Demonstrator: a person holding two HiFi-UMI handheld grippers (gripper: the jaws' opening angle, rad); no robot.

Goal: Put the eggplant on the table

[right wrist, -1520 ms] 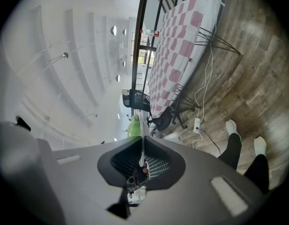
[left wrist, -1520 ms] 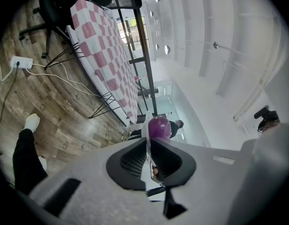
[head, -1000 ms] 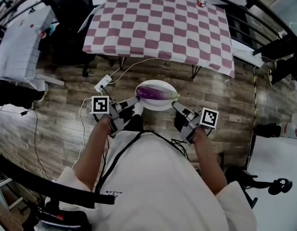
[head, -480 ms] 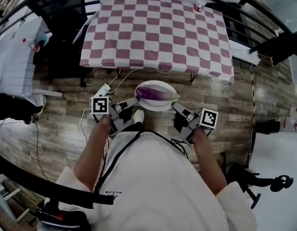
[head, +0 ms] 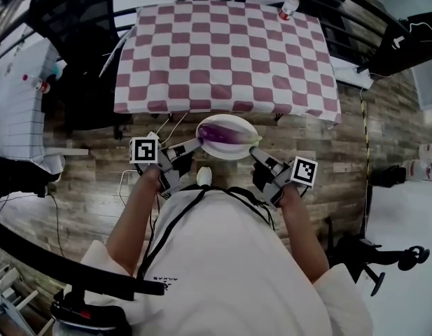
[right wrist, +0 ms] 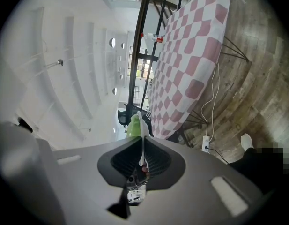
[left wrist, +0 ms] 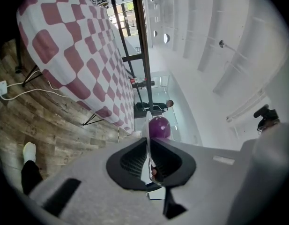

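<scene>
The glossy eggplant [head: 221, 133] could roll on its stiff, breakable plate [head: 230, 155], so the left tool [head: 193, 145] and right tool [head: 255, 155], each clamped on an opposite rim mid-frame, suit it.

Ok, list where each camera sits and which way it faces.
Head view: on the head, facing steeply down at the checked table, the person's arms and torso, left gripper and right gripper.
Left gripper view: on that gripper, facing along jaws shut on the plate; a shoe shows.
Right gripper view: likewise, opposite rim.
All share plate, eggplant, table.
</scene>
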